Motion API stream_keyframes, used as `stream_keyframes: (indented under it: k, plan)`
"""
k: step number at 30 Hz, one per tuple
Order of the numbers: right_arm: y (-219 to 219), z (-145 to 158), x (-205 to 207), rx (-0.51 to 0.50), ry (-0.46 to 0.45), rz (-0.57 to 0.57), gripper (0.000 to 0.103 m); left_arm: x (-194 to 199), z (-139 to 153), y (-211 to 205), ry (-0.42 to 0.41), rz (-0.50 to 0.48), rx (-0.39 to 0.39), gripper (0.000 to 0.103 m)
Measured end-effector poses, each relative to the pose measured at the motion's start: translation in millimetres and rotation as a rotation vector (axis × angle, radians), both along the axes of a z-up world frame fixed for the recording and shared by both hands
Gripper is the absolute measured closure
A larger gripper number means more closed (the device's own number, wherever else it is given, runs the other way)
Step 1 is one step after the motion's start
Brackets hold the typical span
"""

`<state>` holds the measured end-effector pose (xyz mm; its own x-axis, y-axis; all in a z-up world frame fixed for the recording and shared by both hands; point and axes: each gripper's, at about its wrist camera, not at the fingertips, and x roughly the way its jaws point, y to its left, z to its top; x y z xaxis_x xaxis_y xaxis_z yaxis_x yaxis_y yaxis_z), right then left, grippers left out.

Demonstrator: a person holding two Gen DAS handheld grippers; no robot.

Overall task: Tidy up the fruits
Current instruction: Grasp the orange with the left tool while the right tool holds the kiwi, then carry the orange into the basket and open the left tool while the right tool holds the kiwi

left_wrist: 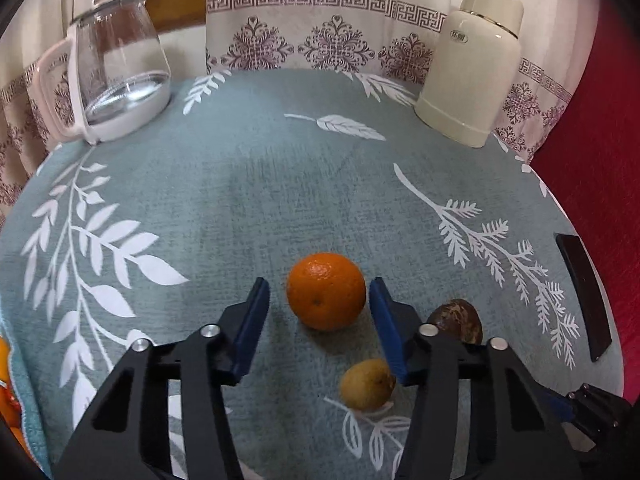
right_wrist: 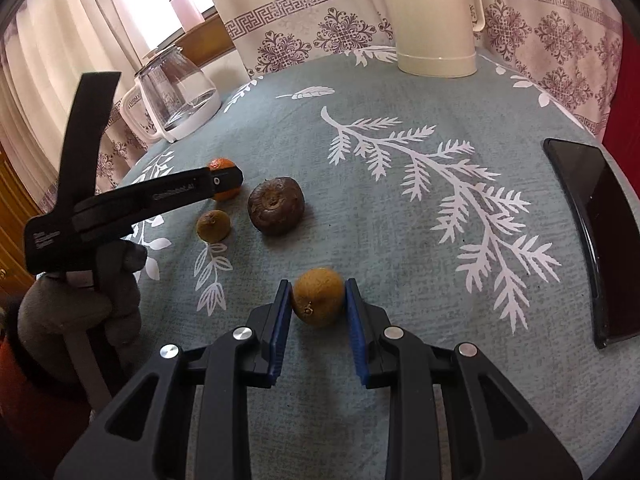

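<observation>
An orange [left_wrist: 326,290] rests on the teal leaf-print cloth [left_wrist: 248,200], right between the blue pads of my left gripper [left_wrist: 319,286], which is open and not touching it. Beside its right finger sit a small yellowish fruit [left_wrist: 368,384] and a dark brown wrinkled fruit [left_wrist: 456,320]. In the right wrist view my right gripper [right_wrist: 318,294] is shut on a small tan round fruit [right_wrist: 319,297] that rests on the cloth, with both pads against its sides. Farther left lie the brown fruit [right_wrist: 276,205], the yellowish fruit [right_wrist: 213,225] and the orange [right_wrist: 224,165], half hidden by the left gripper [right_wrist: 226,179].
A glass kettle [left_wrist: 120,68] stands at the back left and a cream thermos [left_wrist: 472,64] at the back right. A dark flat slab [right_wrist: 592,232] lies near the table's right edge. A gloved hand [right_wrist: 80,300] holds the left gripper. Something orange [left_wrist: 6,384] shows at the far left edge.
</observation>
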<state>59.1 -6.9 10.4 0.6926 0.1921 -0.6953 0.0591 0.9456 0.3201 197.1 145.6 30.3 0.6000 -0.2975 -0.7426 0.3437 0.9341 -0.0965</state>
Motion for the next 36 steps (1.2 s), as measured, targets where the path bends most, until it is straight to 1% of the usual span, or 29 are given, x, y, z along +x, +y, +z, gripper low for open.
stream_keyframes:
  k: [1,2,10,18,25,30,36]
  plan:
    - [0.1,0.0,0.0,0.0,0.0,0.0,0.076,0.7,-0.4,0.0,0.004,-0.005,-0.009,0.061]
    - [0.2,0.1,0.0,0.001,0.0,0.001,0.076,0.1,-0.5,-0.2,0.006,-0.011,-0.016,0.062]
    - [-0.1,0.1,-0.1,0.0,0.0,0.0,0.076,-5.2,1.1,2.4,0.002,-0.009,-0.02,0.062]
    - [-0.1,0.0,-0.2,0.002,-0.001,0.0,0.076,-22.4,14.0,11.8,-0.041,0.002,-0.026,0.062]
    - [0.0,0.2,-0.3,0.003,-0.001,0.0,0.076,-38.8,27.4,26.5,-0.068,0.036,-0.039,0.062]
    - [0.5,0.2,-0.4,0.001,-0.001,0.0,0.076,-50.1,37.1,36.3,-0.098,0.059,-0.031,0.062]
    - [0.0,0.4,-1.0,-0.002,-0.002,-0.001,0.076,-60.2,50.0,54.9,-0.124,0.096,-0.044,0.062]
